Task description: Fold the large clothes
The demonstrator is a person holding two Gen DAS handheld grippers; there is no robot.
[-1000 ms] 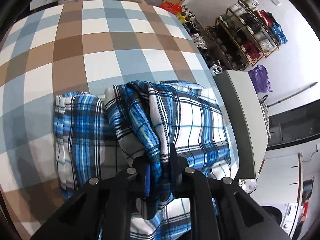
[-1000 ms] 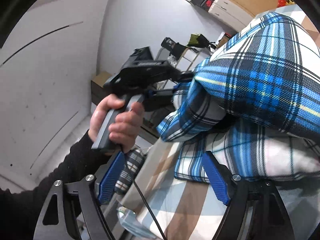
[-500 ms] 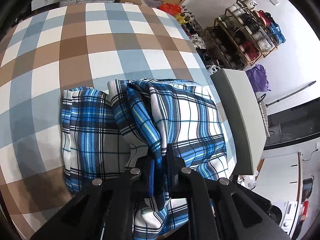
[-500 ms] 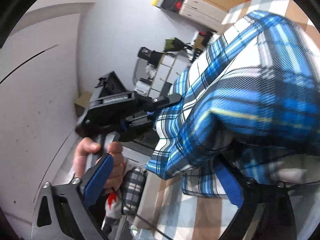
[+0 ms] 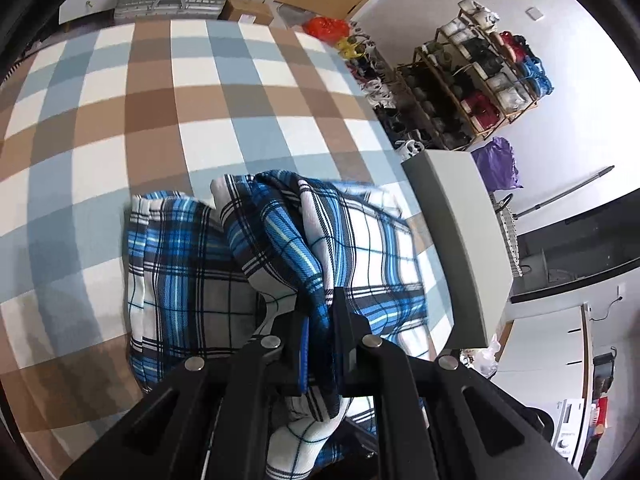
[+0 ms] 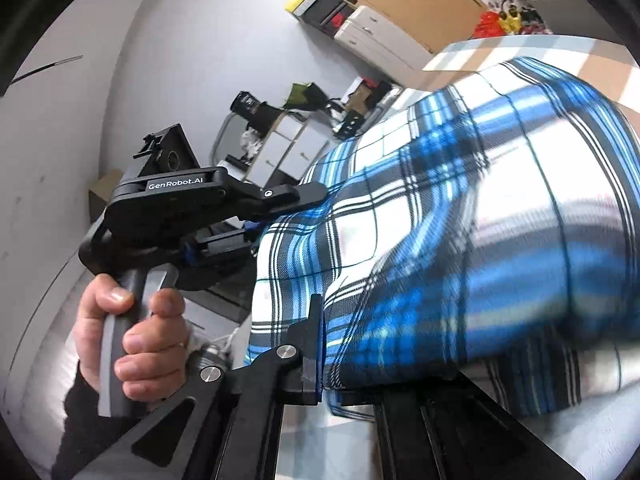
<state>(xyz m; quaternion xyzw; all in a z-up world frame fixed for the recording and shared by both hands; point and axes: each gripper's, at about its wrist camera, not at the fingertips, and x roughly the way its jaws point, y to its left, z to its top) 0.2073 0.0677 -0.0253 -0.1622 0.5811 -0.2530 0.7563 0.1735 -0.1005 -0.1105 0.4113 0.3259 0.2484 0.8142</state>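
Right gripper [image 6: 320, 344] jaws, wide apart a second ago with the plaid cloth only between them, have just closed onto a fold of the blue-and-white plaid garment [image 5: 280, 248]; both claws have lifted a little since then, and the bundle looks raised a bit further off the bed. Left gripper [image 5: 320, 320] is pinched tight on a thick gathered ridge of the same garment, jaws nearly together with cloth bunched through them. Garment lies half-folded on the checked bedspread [image 5: 160, 100], near the bed's edge beside a grey slab-like headboard or shelf [image 5: 460, 232], its near end held up by both claws. Risks, as I judge them: the right pinch is fresh and its view blurred, so it may have caught only the outer layer and the inner layers could slide out on the lift; uneven pull between the two claws would skew the fold; loose cloth may spill over the bed edge. Left claw points steeply downward; right claw nearly level, aimed across at the person's left hand [image 6: 132, 328], which grips the left tool's grey handle.
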